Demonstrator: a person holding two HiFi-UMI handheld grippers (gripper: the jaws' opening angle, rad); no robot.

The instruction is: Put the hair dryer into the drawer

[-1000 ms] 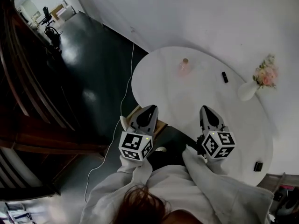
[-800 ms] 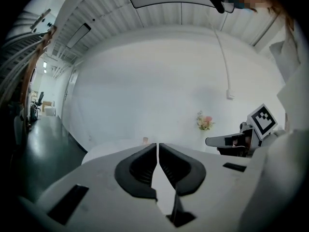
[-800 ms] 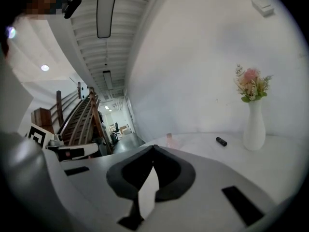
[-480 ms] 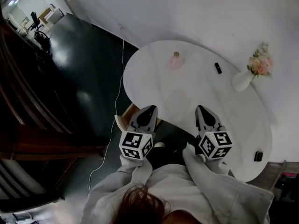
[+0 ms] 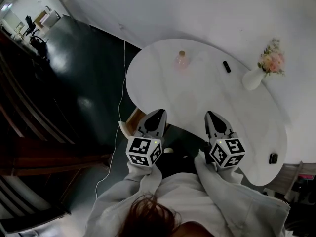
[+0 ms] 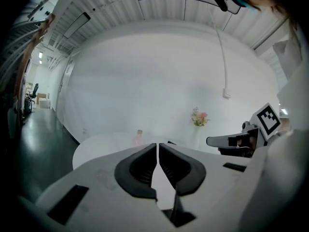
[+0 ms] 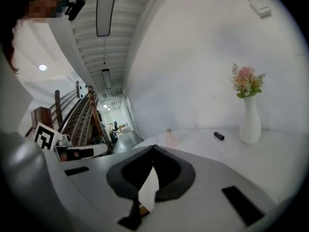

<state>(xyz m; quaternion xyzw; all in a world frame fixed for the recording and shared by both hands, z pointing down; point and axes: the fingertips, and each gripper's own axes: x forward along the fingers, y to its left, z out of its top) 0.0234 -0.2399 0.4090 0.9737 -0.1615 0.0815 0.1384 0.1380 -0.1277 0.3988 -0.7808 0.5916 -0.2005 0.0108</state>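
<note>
White table (image 5: 163, 95) bore a vase (image 5: 253, 79) at 2 o'clock; no hair dryer was seen. Both the left gripper (image 5: 159, 113) and right gripper (image 5: 211, 115) were closed, empty. Task judged unstarted; next, find dryer, spread jaws.

i'm holding my left gripper (image 5: 158, 113) and right gripper (image 5: 211, 114) side by side at the near edge of the table (image 5: 163, 83), both pointing across it and tipped slightly down. each one's jaws are pressed together with nothing between them. my white sleeves (image 5: 140, 181) run back toward my chest.
</note>
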